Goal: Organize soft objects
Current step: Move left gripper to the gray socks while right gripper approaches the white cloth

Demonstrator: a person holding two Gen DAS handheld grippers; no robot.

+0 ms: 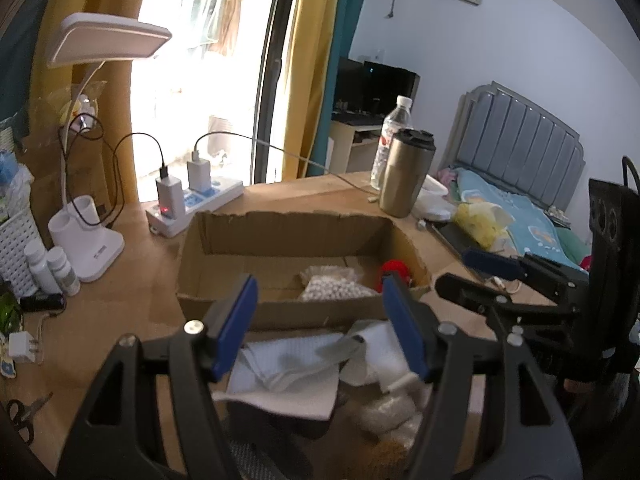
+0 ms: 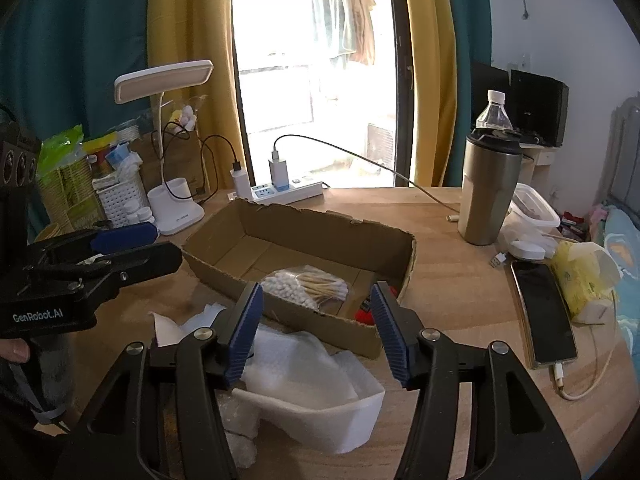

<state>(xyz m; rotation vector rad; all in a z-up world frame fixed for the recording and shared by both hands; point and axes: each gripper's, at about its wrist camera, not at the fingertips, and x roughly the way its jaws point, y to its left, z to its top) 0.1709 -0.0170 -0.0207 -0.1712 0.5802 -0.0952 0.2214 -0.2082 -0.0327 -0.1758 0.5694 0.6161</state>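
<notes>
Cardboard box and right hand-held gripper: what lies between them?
White foam sheets lie on the table before the cardboard box, beneath the open right hand-held gripper, per the right wrist view.

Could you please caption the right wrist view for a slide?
Open right tool above white foam sheet, before cardboard box holding cotton swabs.

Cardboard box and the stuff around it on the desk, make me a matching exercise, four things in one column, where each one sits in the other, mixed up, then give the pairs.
Things
1. clear bag of cotton swabs
2. steel tumbler with black lid
3. black smartphone
4. white foam sheet

Places
A. flat on the wooden desk, beside the yellow tissue pack
B. on the desk in front of the box, below the right gripper
C. inside the torn cardboard box
D. upright, in front of the clear water bottle

Pairs: 1-C, 2-D, 3-A, 4-B
</notes>
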